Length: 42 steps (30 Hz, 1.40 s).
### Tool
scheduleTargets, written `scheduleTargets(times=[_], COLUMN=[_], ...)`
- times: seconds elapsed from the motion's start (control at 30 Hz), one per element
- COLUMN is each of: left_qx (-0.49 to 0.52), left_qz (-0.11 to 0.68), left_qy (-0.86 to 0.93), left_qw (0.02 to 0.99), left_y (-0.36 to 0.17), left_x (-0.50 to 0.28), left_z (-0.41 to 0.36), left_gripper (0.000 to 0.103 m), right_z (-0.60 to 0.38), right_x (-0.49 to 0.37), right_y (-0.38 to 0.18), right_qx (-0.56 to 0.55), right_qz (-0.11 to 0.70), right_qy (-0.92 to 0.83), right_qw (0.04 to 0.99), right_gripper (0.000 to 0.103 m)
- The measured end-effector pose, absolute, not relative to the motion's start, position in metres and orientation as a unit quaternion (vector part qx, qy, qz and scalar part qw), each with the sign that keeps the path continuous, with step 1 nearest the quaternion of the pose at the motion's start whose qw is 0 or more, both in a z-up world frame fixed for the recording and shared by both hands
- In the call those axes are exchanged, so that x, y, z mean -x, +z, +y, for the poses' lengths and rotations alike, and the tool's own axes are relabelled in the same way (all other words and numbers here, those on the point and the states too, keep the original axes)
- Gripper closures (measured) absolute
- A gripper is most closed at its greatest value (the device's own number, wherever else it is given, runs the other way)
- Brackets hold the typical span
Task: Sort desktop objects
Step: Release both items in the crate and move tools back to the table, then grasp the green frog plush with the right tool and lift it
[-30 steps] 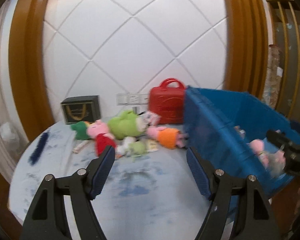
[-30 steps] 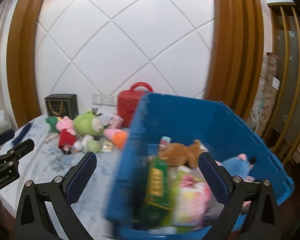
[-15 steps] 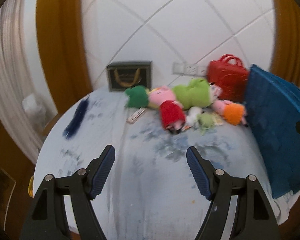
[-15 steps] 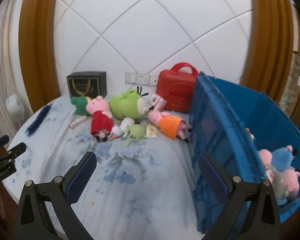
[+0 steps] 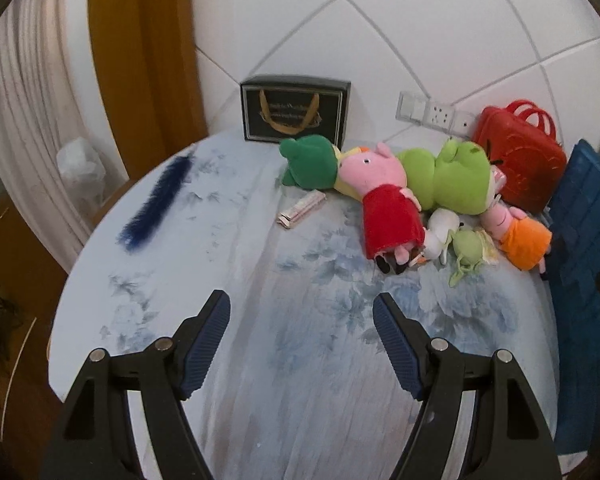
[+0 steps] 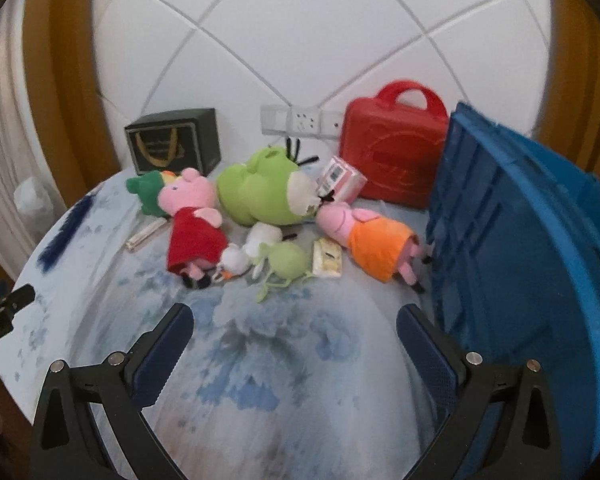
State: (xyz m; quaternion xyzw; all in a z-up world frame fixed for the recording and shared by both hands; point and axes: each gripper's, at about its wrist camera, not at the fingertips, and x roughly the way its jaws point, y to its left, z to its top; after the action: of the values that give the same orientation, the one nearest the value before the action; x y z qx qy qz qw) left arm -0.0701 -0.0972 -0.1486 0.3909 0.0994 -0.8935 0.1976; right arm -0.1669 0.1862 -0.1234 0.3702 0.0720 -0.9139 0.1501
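While both tools hang over the round table with its blue-flowered cloth (image 5: 260,360), we see the left gripper (image 5: 301,308) spread apart, nothing between its pads. Same for the right gripper (image 6: 295,320), jaws wide, gripping nothing. Ahead of us the soft toys lie bunched near the wall: a pink pig plush in a red dress (image 5: 382,200), a big lime-green plush (image 5: 448,182) touching it, an orange-dressed pig plush (image 6: 374,240) just beside the blue plastic crate (image 6: 512,264).
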Motion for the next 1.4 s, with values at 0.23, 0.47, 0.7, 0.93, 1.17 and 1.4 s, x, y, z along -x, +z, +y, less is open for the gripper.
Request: scheduleTargets(times=[0.23,0.47,0.7,0.93,1.17,1.4], left_qx=[-0.418,-0.410,-0.420,-0.482,-0.534,-0.485], left_qz=[0.098,0.092,0.054,-0.017,-0.005,-0.109], left_qy=[-0.885,-0.901,-0.903,-0.873,-0.845,-0.866], left_qw=[0.177,0.107,0.079,0.069,0.026,0.053], left_y=[-0.164,-0.151,-0.153,-0.218,-0.266,-0.254], left_x=[0.133,0.241,0.400,0.541,0.493,0.388], left_z=[-0.103,-0.109,-0.105,-0.085,-0.077,-0.053], left_gripper=[0.030,0.030,0.030,0.030,0.034,0.035], right_z=[0.187,0.162,0.108,0.094,0.075,0.079], right_x=[0.216,0.276,0.383,0.481,0.506,0.414], right_y=[-0.149,-0.142,-0.144,-0.156,-0.247,-0.268], right_qx=[-0.405,-0.407,-0.417,-0.415,-0.524,-0.540], right_qz=[0.063,0.044,0.048,0.008,0.028,0.073], right_qy=[-0.903,-0.904,-0.904,-0.909,-0.845,-0.820], right_qw=[0.133,0.126,0.084,0.039,0.101,0.176], right_gripper=[0.000,0.000,0.000,0.000,0.000,0.001])
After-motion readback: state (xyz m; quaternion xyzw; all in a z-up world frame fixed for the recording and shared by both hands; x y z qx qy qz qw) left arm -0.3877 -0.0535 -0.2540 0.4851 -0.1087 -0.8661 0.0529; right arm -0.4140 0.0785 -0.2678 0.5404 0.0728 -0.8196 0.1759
